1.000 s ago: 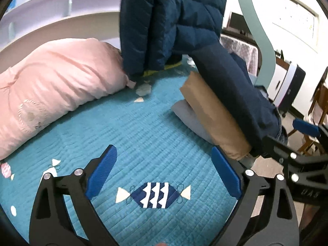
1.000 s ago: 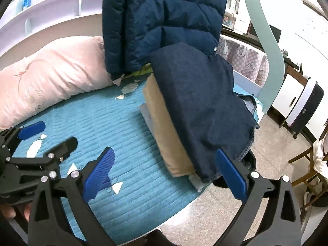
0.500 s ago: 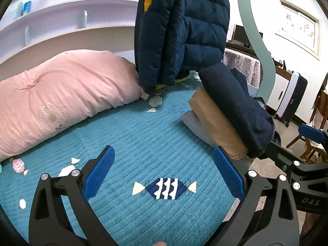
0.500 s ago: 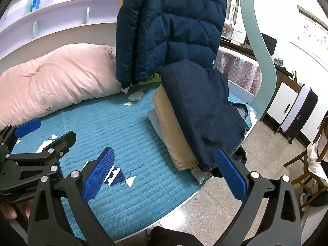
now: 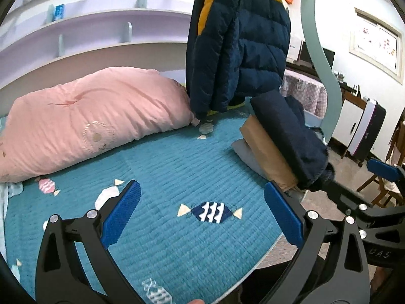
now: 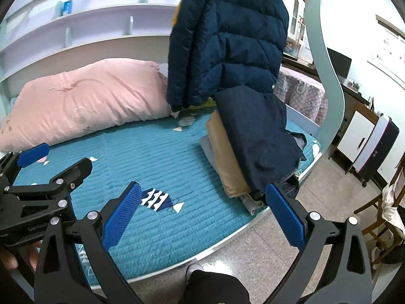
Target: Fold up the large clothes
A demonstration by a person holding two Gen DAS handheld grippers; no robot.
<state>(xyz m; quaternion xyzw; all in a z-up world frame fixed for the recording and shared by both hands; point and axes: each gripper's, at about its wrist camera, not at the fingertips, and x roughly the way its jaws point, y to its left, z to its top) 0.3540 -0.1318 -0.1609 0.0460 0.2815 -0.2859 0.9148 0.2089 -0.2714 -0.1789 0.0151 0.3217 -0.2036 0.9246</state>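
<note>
- Two grippers hang over the blue bed cover (image 5: pixel 162 167), and both hold nothing.
- The left gripper (image 5: pixel 202 212) has its blue pads (image 5: pixel 121 212) spread wide at the bottom of its frame.
- The right gripper (image 6: pixel 202 212) is spread wide too.
- A folded stack of clothes (image 6: pixel 243 136) lies right of the middle, near the bed's edge, dark blue piece on top.
- A puffy blue and yellow jacket (image 5: pixel 238 45) hangs at the top middle.
- A pink pillow (image 5: pixel 93 121) lies on the left.

Your left wrist view looks forward over the bed (image 5: pixel 162 167) from its near edge, your right wrist view sits beside it nearer the floor (image 6: pixel 265 253), both share the pink pillow (image 6: pixel 86 103), hanging jacket (image 5: pixel 238 48), folded stack (image 6: pixel 243 141).
</note>
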